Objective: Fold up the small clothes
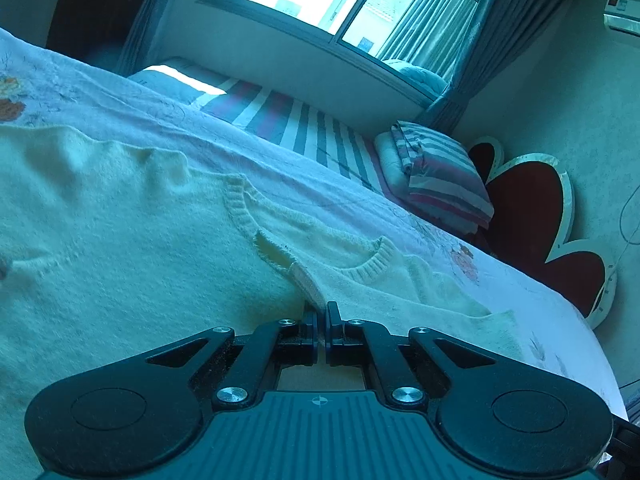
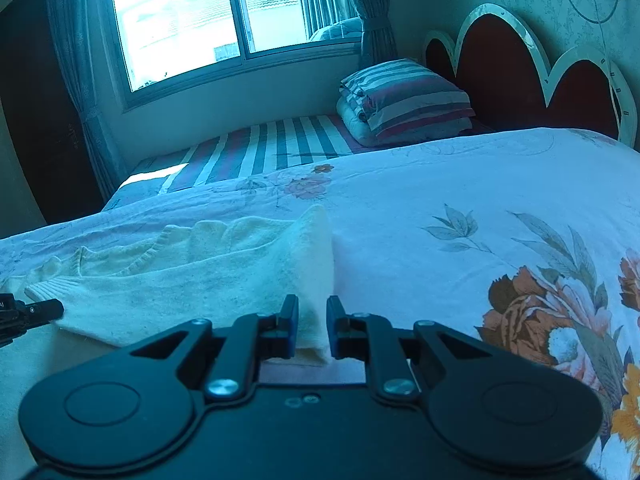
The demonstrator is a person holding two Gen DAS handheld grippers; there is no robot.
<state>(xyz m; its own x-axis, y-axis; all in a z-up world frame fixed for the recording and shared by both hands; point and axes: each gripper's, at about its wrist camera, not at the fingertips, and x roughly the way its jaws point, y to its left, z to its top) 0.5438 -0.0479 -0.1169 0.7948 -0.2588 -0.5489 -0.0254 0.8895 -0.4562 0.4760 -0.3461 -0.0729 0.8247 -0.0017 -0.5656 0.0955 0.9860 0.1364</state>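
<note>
I have the left tongs (image 1: 321,314) clenched on a fold of the cream knitted sweater (image 1: 132,240) lying on the floral bed quilt (image 2: 420,184), the right tongs (image 2: 312,322) gripping its edge; I judge both should lift evenly.

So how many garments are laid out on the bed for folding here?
1: a cream knit sweater spread on the floral bedspread, its near edge between both tongs. Others may lie outside these views.

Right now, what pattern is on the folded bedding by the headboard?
Stripes, pinkish-red, grey and white, on the folded bedding; clearest in the right wrist view.
</note>
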